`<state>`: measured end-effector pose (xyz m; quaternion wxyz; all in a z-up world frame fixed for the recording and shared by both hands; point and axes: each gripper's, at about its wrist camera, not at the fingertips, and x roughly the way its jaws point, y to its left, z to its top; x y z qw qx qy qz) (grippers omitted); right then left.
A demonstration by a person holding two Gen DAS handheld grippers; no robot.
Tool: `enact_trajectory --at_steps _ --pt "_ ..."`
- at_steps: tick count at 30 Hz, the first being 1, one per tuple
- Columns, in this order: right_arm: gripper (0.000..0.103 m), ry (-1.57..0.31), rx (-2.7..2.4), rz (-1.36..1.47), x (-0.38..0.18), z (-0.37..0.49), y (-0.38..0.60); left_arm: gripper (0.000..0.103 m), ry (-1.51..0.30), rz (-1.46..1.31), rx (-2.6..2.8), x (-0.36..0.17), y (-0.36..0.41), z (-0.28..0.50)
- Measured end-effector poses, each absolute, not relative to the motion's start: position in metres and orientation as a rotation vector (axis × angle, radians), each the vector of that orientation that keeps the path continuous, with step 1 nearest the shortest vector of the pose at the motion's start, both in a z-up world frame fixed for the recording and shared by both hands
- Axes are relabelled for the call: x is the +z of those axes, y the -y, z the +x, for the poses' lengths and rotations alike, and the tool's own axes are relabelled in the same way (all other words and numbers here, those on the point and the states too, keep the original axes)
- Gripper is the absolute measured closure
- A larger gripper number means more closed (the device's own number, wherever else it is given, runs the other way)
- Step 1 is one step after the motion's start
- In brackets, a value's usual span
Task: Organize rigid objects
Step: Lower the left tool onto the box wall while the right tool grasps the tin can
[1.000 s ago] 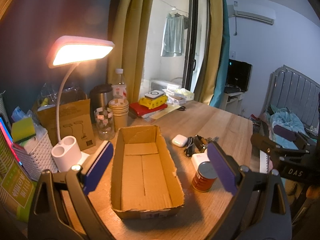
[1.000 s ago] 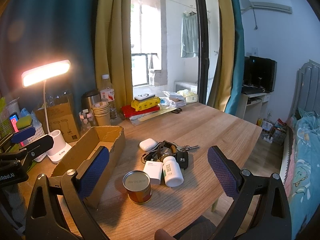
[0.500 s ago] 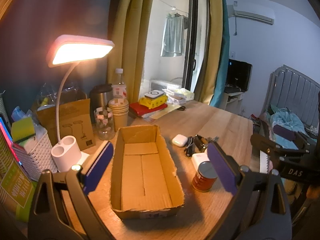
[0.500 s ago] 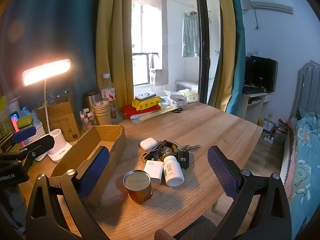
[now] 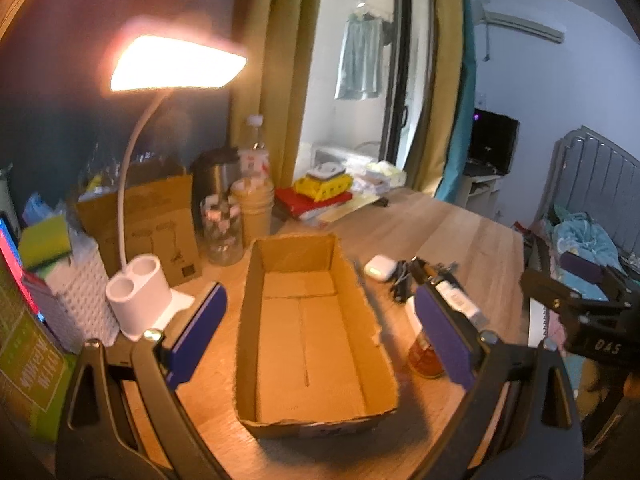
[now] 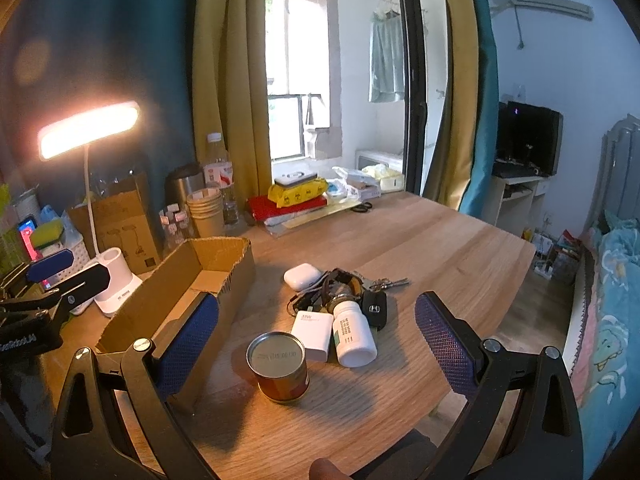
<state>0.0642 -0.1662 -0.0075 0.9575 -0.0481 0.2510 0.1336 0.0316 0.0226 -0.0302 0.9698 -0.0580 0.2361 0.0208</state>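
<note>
Right wrist view: one tin can point(image 6: 278, 366), one white pill bottle point(image 6: 354, 334), one white charger block point(image 6: 313, 335), one car key fob point(image 6: 375, 309), one white earbud case point(image 6: 302, 276) and one bunch of keys point(image 6: 386, 282) are counted on the wooden table point(image 6: 440, 248), with one open cardboard box point(image 6: 176, 300) to their left. The can is seen upright and nearest the camera; the bottle is laid on its side, touching the charger block. The right gripper point(image 6: 318, 344) is spread wide, nothing being held or touched, and is poised above the table with the can between its pads. From the left wrist view, the left gripper point(image 5: 320, 336) is likewise spread wide and unloaded, held level over the box, whose interior is shown bare. One lit desk lamp point(image 5: 176, 64) is seen behind.
</note>
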Motion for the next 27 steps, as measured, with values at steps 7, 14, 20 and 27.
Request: enact_trajectory --at_steps 7,14,20,27 --pt "0.003 -0.565 0.268 -0.102 -0.024 0.08 0.165 0.008 -0.573 -0.155 0.079 -0.061 -0.045 0.054" --pt "0.003 -0.61 0.281 -0.121 -0.042 0.092 0.161 0.008 -0.616 -0.146 0.11 -0.087 -0.052 0.061" --pt "0.003 -0.653 0.31 -0.149 -0.061 0.101 0.15 0.022 -0.646 -0.164 0.135 -0.104 -0.063 0.061" --pt "0.003 -0.695 0.331 -0.174 -0.08 0.107 0.136 0.045 -0.715 -0.184 0.122 -0.125 -0.07 0.069"
